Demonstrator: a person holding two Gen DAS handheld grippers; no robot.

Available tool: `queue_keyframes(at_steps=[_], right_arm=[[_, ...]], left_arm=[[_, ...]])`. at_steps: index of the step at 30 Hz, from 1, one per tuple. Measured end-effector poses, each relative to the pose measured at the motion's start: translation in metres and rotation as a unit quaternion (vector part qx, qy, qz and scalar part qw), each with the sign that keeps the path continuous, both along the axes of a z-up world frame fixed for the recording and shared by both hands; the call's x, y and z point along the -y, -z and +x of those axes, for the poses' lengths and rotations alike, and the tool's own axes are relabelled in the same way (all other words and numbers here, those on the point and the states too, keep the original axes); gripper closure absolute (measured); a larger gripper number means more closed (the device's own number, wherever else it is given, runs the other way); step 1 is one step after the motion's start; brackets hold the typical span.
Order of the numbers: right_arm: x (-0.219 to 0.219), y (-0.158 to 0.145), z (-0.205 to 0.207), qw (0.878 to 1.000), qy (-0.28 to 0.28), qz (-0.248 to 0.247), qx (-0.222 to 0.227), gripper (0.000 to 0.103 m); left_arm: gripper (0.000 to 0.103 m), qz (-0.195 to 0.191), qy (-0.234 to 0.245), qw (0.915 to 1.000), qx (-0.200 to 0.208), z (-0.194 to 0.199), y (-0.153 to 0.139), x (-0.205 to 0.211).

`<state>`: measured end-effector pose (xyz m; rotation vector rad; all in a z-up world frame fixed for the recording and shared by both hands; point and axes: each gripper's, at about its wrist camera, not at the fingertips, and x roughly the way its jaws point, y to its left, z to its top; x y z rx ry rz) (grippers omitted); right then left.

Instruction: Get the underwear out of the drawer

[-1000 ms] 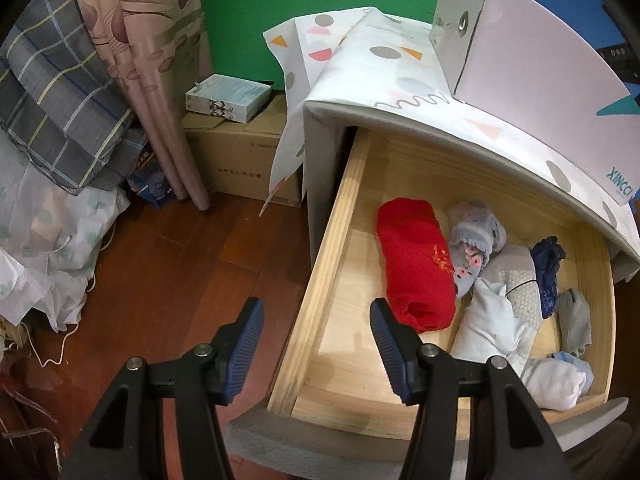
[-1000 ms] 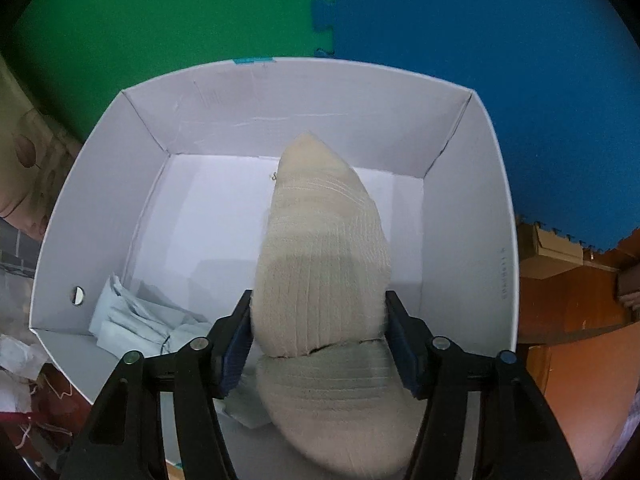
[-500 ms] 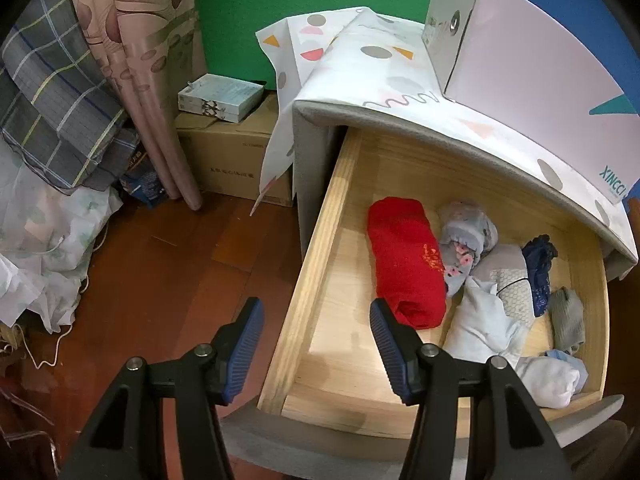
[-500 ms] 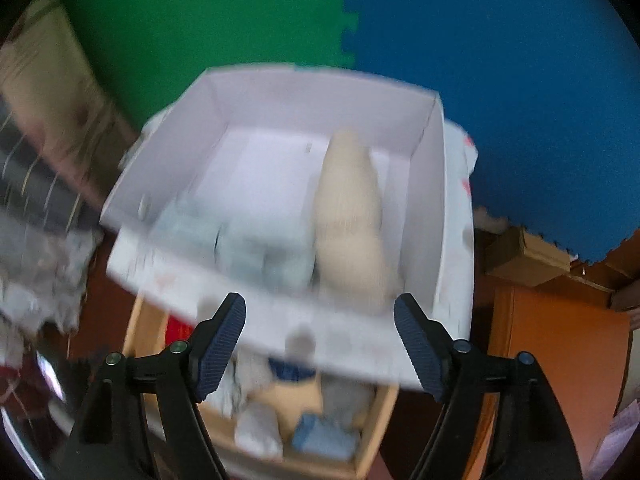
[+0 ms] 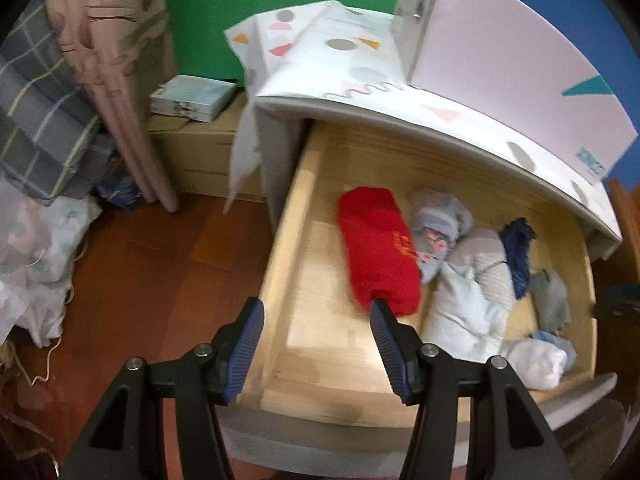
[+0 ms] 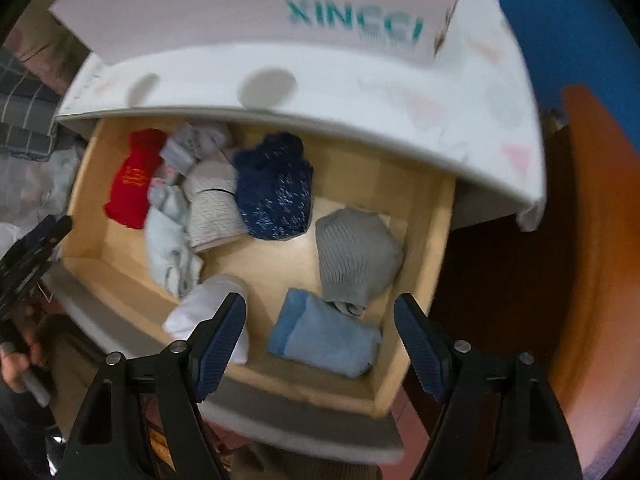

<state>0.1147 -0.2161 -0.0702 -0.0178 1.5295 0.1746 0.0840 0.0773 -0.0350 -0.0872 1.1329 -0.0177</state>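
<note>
While the wooden drawer (image 6: 416, 280) is standing pulled out beneath the patterned cabinet top (image 6: 360, 92), the rolled underwear is lying spread across its floor, and the right claw (image 6: 320, 340) is hanging above the near right corner, pointing almost straight down with its jaws well apart and nothing between them. The grey ribbed roll (image 6: 356, 256) is sitting just beyond it, and the light blue folded piece (image 6: 324, 340) is lying right under the gap, its long axis running left to right, roughly in line with the jaws, so a wrist turn looks needed. The left claw (image 5: 316, 344) is hovering half open and empty over the drawer's near left corner, beside the red roll (image 5: 380, 252), so the right one seems better placed.
</note>
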Motion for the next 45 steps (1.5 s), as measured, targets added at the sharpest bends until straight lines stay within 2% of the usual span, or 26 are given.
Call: queue_keyframes(at_steps=[2,6,8,10,16,19,22,24,26,32,37,45], right_arm=[[0.002,0.016,0.001,1.0,0.006,-0.002,-0.007,0.029],[0.002,0.039,0.009,1.0,0.007,-0.009,-0.006,0.029],[0.002,0.048,0.013,1.0,0.005,-0.012,-0.005,0.029],[0.002,0.059,0.017,1.0,0.004,-0.017,-0.011,0.029],[0.0,0.081,0.023,0.999,-0.001,-0.026,-0.019,0.029],[-0.004,0.085,0.024,0.999,-0.006,-0.03,-0.017,0.029],[-0.01,0.089,0.025,0.999,-0.013,-0.034,-0.018,0.028],[-0.014,0.092,0.024,0.999,-0.018,-0.036,-0.019,0.03],[-0.016,0.093,0.021,0.999,-0.021,-0.035,-0.02,0.037],[-0.016,0.096,0.018,0.998,-0.038,-0.043,-0.028,0.039],[-0.016,0.094,0.013,0.998,-0.039,-0.038,-0.031,0.04],[-0.018,0.094,0.007,0.999,-0.035,-0.032,-0.027,0.04]], left_arm=[[0.047,0.001,0.019,0.9998,-0.009,0.003,0.001,0.005],[0.047,0.027,0.056,0.9979,-0.018,0.01,0.001,0.018],[0.047,0.018,0.064,0.9974,-0.025,0.015,0.001,0.022],[0.047,0.009,0.065,0.9973,-0.035,0.021,0.003,0.025],[0.047,0.016,0.068,0.9962,-0.053,0.035,0.01,0.039],[0.047,0.004,0.062,0.9962,-0.061,0.042,0.013,0.044],[0.047,0.007,0.052,0.9968,-0.06,0.048,0.016,0.05],[0.047,0.007,0.046,0.997,-0.062,0.051,0.019,0.053],[0.047,0.011,0.034,0.9972,-0.066,0.056,0.022,0.055],[0.047,0.017,0.007,0.9964,-0.082,0.071,0.037,0.055],[0.047,0.01,-0.014,0.9957,-0.091,0.083,0.045,0.052],[0.047,-0.013,-0.02,0.9922,-0.122,0.101,0.066,0.053]])
